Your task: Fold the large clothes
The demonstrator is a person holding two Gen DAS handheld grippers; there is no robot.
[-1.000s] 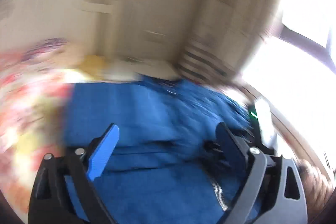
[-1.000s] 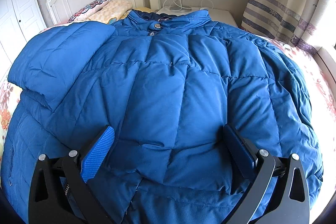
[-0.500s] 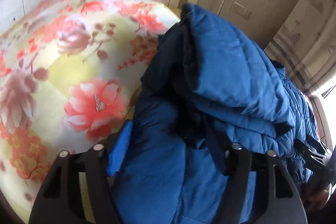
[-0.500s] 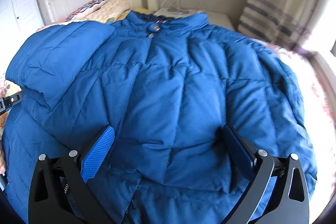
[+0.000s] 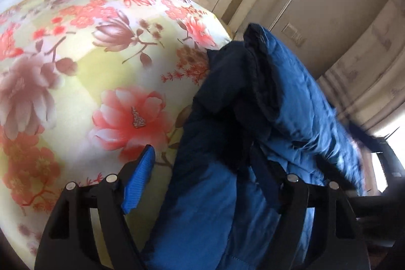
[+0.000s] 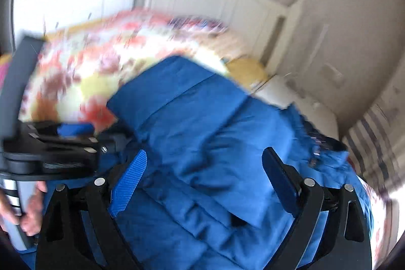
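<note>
Lying between each spread hand-held gripper's [image 5: 202, 168] [image 6: 205, 168] fingers, blue jacket [image 5: 291, 103] [image 6: 202, 123].

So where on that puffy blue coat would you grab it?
At the left side edge of the coat, coming in from the flowered bedspread side. There the layers bunch into a thick ridge that fits between the open left claw fingers.

Black gripper frames with silver screws carry blue ribbed fingers [image 5: 138, 184]; a bare-skinned hand [image 6: 31, 209].
</note>
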